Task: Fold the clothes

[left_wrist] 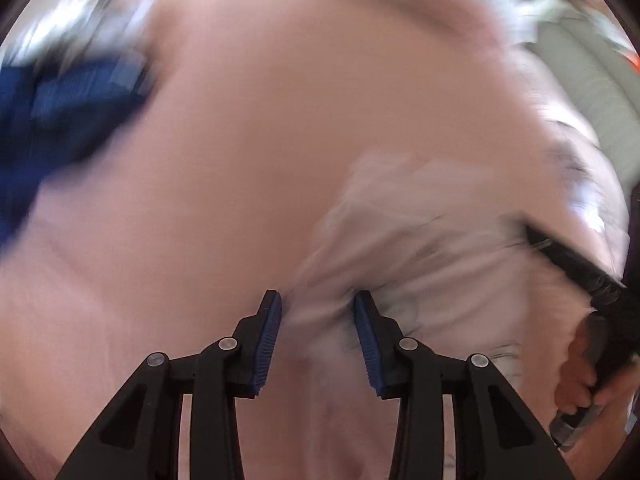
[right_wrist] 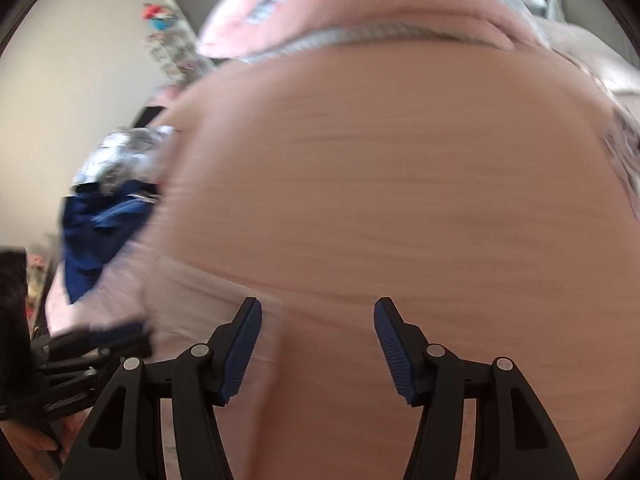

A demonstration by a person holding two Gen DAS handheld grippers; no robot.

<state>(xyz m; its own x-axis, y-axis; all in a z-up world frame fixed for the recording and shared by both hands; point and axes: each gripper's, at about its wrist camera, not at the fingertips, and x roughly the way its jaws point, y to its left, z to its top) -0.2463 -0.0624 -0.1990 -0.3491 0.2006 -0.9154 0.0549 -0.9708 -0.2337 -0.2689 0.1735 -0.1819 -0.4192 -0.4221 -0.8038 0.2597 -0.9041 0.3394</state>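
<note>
white garment (left_wrist: 404, 240) bunched between left gripper (left_wrist: 318, 320) fingers (left_wrist: 268, 340) — angled steeply down.

Pink bed sheet (left_wrist: 280, 140), pale garment (left_wrist: 420, 240), blue clothes at its left edge.

Bed sheet plain dusty pink, no print; same pink fills right wrist view (right_wrist: 400, 200). Garment whitish-lilac with thin dark marks, pattern too blurred to tell, probably a faint print. Blue clothing (left_wrist: 52, 120) deep navy with a lighter blue ribbed band; also (right_wrist: 100, 232). Silver-grey shiny heap (right_wrist: 120, 152) just above it. Pillow (right_wrist: 360, 12) at far edge pink with grey checked band and small red bits. Left gripper (left_wrist: 318, 320) and right gripper (right_wrist: 318, 332) black, pads ribbed dark blue (left_wrist: 268, 344). Wall (right_wrist: 60, 80) off-white.
</note>
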